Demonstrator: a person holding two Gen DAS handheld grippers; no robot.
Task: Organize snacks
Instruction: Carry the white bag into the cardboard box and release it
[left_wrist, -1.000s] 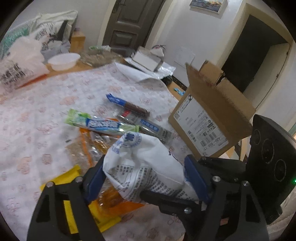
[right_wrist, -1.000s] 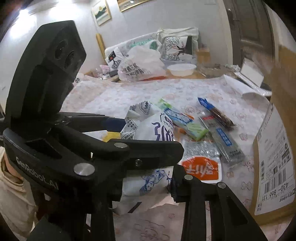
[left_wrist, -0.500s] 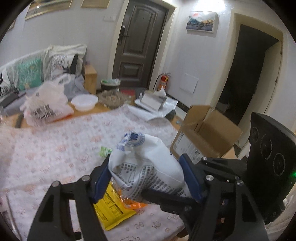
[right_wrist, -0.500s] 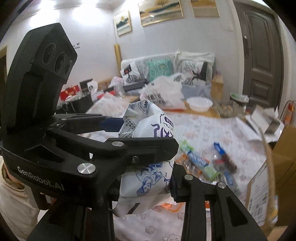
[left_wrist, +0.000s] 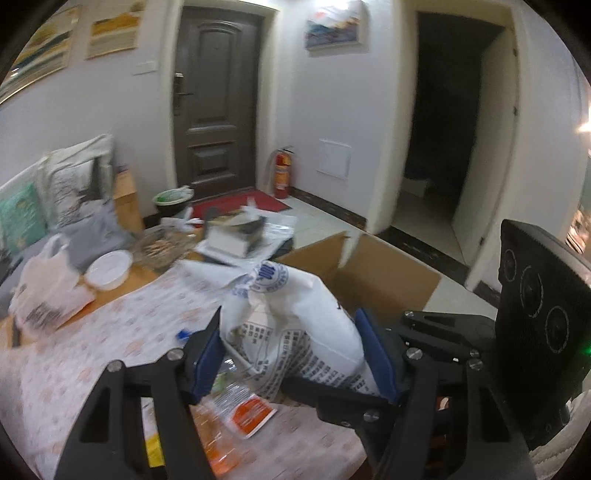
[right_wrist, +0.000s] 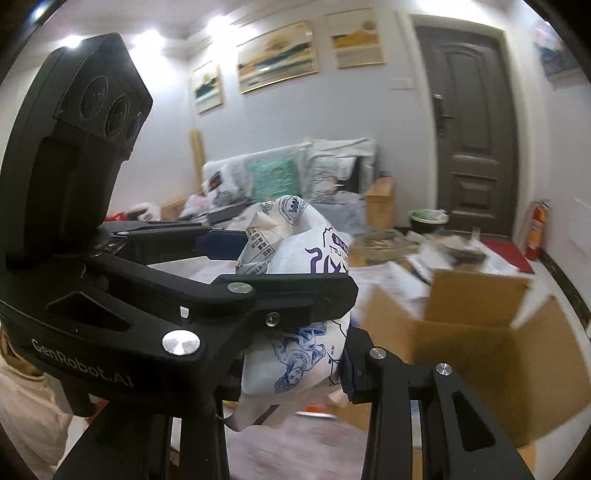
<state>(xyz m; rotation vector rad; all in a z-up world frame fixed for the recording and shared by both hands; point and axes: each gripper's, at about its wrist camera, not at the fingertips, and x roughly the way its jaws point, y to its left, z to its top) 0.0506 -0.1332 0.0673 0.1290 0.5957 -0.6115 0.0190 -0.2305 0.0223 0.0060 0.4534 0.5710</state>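
since a second ago both grippers have lifted the white snack bag off the table, and the open cardboard box now lies just beyond the fingers. the left gripper has its blue pads pressed into both sides of the bag. the right gripper is closed around the same bag's lower part, its left finger hidden. an orange packet lies below the left fingertips.

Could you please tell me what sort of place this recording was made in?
Most likely a home living room: a sofa with cushions, framed paintings on the wall, and a front door with a red mat.
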